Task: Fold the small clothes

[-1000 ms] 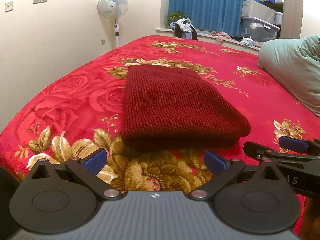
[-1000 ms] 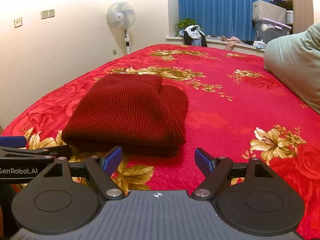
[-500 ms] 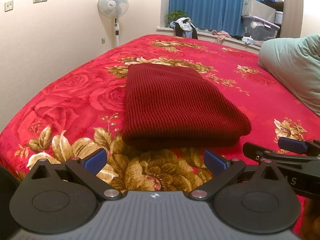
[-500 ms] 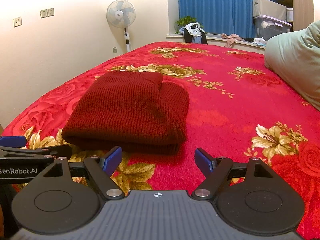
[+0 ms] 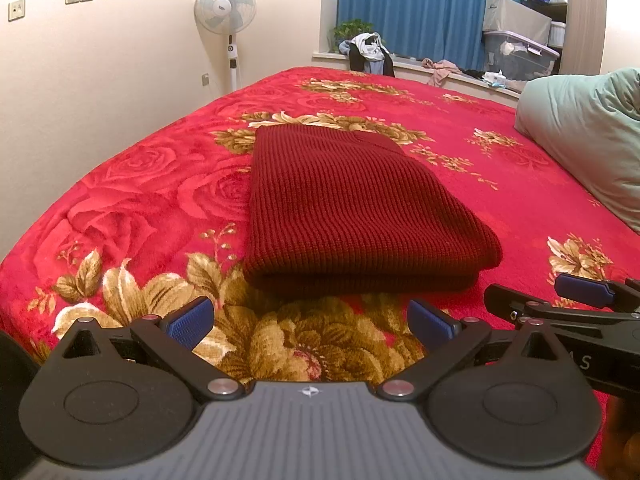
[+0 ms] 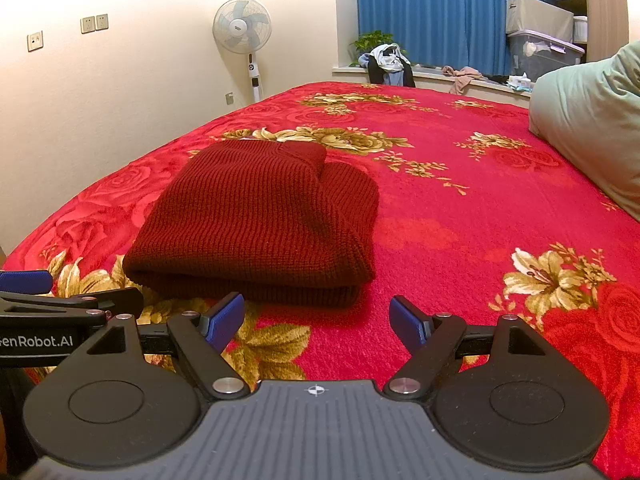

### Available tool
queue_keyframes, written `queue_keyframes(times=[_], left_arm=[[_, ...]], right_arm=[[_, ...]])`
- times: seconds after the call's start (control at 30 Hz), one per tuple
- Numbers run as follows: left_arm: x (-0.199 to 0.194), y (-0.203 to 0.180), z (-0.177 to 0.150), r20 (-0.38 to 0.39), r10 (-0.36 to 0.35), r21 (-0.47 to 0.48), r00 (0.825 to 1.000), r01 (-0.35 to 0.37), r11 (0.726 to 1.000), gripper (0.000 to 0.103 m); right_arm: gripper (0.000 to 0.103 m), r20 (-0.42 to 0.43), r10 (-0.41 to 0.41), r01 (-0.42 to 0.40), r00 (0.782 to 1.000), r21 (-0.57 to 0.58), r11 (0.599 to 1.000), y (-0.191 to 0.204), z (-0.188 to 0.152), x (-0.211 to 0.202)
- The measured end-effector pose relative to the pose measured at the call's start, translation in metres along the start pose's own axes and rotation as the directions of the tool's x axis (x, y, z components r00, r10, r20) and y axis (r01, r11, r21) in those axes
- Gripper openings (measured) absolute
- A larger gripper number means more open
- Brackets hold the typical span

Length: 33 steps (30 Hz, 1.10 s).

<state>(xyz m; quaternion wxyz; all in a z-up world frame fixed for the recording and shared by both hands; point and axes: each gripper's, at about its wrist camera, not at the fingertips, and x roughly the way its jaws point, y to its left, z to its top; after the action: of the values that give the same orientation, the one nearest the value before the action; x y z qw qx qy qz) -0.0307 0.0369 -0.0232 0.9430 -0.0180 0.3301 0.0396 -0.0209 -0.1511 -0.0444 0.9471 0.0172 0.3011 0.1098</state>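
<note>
A dark red knitted garment (image 5: pixel 352 208) lies folded into a thick rectangle on the red floral bedspread (image 5: pixel 140 216); it also shows in the right wrist view (image 6: pixel 260 220). My left gripper (image 5: pixel 310 320) is open and empty, just short of the garment's near folded edge. My right gripper (image 6: pixel 316 316) is open and empty, near the garment's near right corner. The right gripper's fingers (image 5: pixel 580 292) show at the right edge of the left wrist view, and the left gripper's fingers (image 6: pixel 28 282) show at the left edge of the right wrist view.
A pale green pillow (image 5: pixel 588 132) lies at the right of the bed. A standing fan (image 5: pixel 226 12) stands by the far wall. A window ledge with clothes (image 5: pixel 370 52), a plant and storage boxes (image 5: pixel 516 40) runs behind the bed under blue curtains.
Both views have shifted very slightly; the garment sits a little lower and closer in the frames. Both grippers stay open and empty.
</note>
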Motion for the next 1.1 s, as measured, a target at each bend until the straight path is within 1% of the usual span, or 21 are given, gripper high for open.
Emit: queue_keyframes(times=[1.1], left_arm=[[0.0013, 0.0016, -0.0013, -0.004, -0.003, 0.000, 1.000, 0.003, 1.000, 0.103]], right_arm=[[0.081, -0.009, 0.006, -0.006, 1.000, 0.003, 1.000, -0.0025, -0.0012, 0.0007]])
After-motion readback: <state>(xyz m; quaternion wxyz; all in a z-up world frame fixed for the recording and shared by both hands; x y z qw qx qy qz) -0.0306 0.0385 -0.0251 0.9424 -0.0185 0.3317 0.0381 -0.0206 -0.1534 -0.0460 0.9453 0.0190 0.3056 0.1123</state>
